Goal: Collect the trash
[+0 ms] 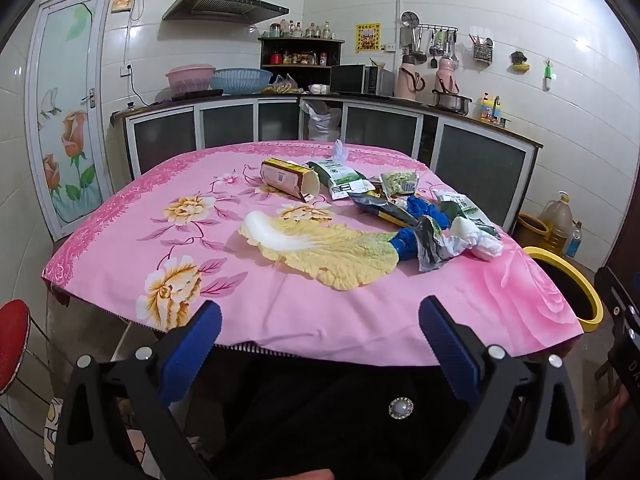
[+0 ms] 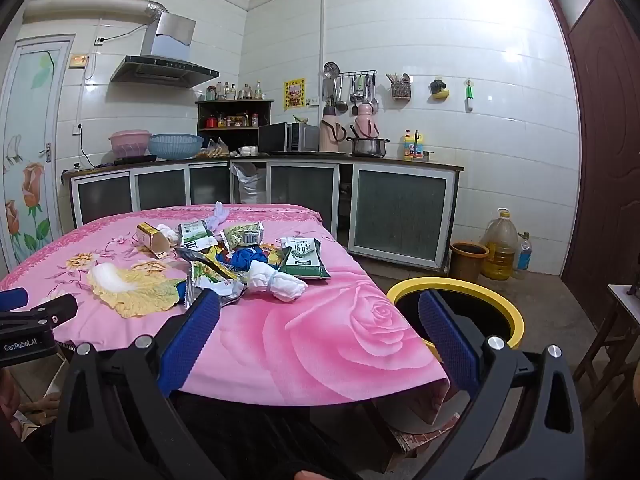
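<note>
A pile of trash lies on the pink flowered tablecloth (image 1: 132,248): a yellow cabbage leaf (image 1: 320,248), an open yellow carton (image 1: 288,178), green and white wrappers (image 1: 340,178), blue crumpled plastic (image 1: 420,208) and a knotted white wad (image 1: 480,240). The leaf (image 2: 132,288), wad (image 2: 276,280) and a green packet (image 2: 304,258) also show in the right wrist view. A yellow-rimmed bin (image 2: 456,288) stands on the floor at the table's right. My left gripper (image 1: 320,316) is open and empty at the table's near edge. My right gripper (image 2: 320,312) is open and empty over the table's near right corner.
Kitchen cabinets (image 1: 400,128) run along the back wall. A red stool (image 1: 12,344) stands at the left. An oil jug (image 2: 500,248) and a brown pot (image 2: 468,260) stand on the floor beyond the bin. A brown door (image 2: 604,140) is at the right.
</note>
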Tool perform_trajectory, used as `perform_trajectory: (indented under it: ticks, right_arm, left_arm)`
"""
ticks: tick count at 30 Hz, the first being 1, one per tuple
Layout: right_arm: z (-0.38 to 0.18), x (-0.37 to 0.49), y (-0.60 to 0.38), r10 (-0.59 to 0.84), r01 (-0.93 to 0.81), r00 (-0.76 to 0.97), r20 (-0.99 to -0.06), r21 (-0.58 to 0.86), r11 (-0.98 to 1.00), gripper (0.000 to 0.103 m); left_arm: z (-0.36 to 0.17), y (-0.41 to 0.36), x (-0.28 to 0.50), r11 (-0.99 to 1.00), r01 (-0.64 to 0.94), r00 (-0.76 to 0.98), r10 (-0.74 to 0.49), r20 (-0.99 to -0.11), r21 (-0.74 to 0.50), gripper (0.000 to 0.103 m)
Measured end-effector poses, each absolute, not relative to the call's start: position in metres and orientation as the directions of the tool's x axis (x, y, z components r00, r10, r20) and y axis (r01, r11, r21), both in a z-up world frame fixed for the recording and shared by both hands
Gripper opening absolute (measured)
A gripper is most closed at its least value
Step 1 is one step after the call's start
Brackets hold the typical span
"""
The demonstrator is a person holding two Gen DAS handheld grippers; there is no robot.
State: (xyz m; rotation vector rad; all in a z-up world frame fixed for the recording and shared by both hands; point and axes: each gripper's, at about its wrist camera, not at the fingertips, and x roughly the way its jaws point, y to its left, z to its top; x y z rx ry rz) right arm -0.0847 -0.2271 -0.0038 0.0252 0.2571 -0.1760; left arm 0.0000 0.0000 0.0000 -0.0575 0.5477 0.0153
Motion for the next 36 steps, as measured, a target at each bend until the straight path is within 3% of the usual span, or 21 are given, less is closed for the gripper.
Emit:
perform_trajectory:
  ticks: [36]
  right_arm:
    - [-0.0036,-0.0842,-0.2285,-0.17,0.177,0.951,-0.257,0.004,0.984,0.096]
  left_arm:
    - [-0.0017,0.0012,0.0012,0.999,-0.03,0.85,0.003,-0.526,-0.042,0.095]
